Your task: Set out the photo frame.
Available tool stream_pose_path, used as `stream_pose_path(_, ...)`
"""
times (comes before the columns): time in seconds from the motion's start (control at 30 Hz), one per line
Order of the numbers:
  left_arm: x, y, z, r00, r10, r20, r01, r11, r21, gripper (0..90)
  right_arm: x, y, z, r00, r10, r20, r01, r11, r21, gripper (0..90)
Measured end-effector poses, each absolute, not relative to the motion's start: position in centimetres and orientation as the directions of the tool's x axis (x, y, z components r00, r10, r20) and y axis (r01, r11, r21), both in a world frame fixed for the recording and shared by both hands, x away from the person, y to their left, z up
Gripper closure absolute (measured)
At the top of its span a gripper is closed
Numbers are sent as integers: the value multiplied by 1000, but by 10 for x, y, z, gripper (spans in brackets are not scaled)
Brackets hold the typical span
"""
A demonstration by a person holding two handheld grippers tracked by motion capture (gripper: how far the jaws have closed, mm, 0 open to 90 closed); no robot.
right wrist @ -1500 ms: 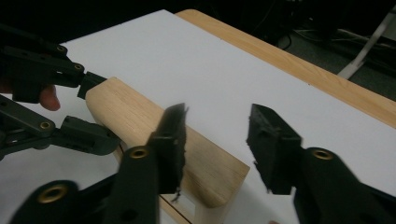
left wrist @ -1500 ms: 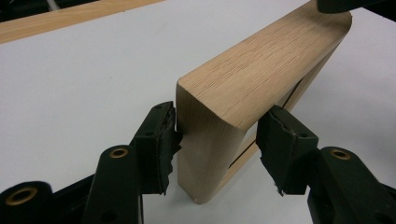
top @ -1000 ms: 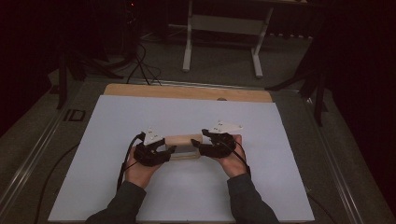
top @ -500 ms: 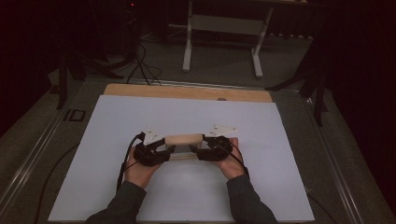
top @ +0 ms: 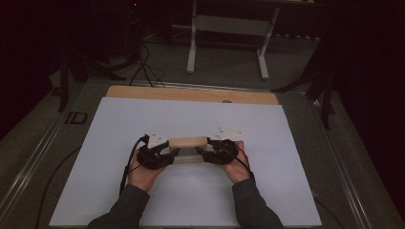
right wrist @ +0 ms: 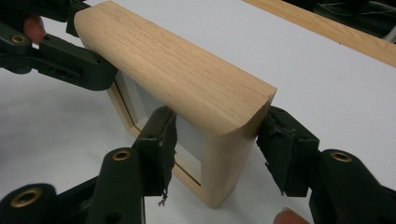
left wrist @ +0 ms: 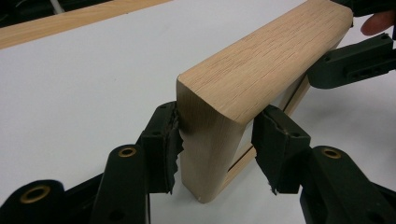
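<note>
A light wooden frame (top: 188, 142) with a thick rounded top stands upright on the white table top (top: 143, 119), held at both ends. My left gripper (top: 174, 151) clamps its left end, and in the left gripper view its pads (left wrist: 163, 144) press both sides of the end post (left wrist: 210, 140). My right gripper (top: 203, 152) takes the other end. Its jaws have just been closing. In the right gripper view one pad (right wrist: 280, 149) sits against the post (right wrist: 229, 154) and the other (right wrist: 161, 149) against the frame's inner face. A hand holds each gripper.
A wooden strip (top: 191, 94) runs along the table's far edge. Beyond it on the dark floor stand a metal stand's legs (top: 227, 43) and some cables (top: 138, 62). White surface spreads on all sides of the frame.
The right hand has edged slightly inward at the frame's end. The left hand and the frame have stayed where they were.
</note>
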State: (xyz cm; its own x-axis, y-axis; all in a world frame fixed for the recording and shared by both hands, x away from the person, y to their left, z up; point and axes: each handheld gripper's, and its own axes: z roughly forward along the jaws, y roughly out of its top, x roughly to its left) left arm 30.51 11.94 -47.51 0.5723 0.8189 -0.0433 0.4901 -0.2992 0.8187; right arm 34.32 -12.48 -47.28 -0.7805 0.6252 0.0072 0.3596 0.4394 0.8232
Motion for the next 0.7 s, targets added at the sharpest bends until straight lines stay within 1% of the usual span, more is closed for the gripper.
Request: stream_pose_path(0.7,314,112,-471,585,811,-20,478,-324,816,514,346,-126,-472,-758,652,7,372,423,826,456)
